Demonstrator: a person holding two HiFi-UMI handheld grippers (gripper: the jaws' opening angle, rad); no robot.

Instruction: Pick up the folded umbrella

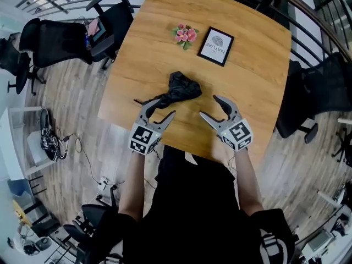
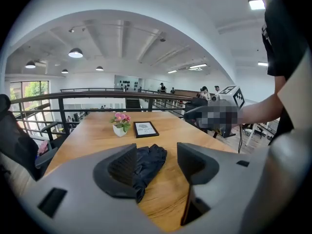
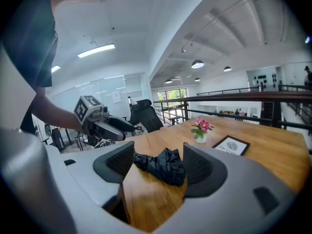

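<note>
The folded black umbrella (image 1: 180, 88) lies crumpled on the wooden table (image 1: 247, 65), its thin end pointing left. My left gripper (image 1: 165, 106) is open just in front of that thin end, one fingertip right beside the fabric. My right gripper (image 1: 209, 106) is open too, a little to the right of the umbrella and apart from it. In the left gripper view the umbrella (image 2: 150, 161) lies ahead of the open left gripper (image 2: 156, 164), partly hidden by the left finger (image 2: 121, 167). The right gripper view shows the umbrella (image 3: 165, 165) beyond the open right gripper (image 3: 158, 168).
A small pot of pink flowers (image 1: 185, 35) and a black picture frame (image 1: 215, 46) stand on the far half of the table. Black office chairs (image 1: 60, 40) stand around it, and a railing runs behind. The person's torso is at the near edge.
</note>
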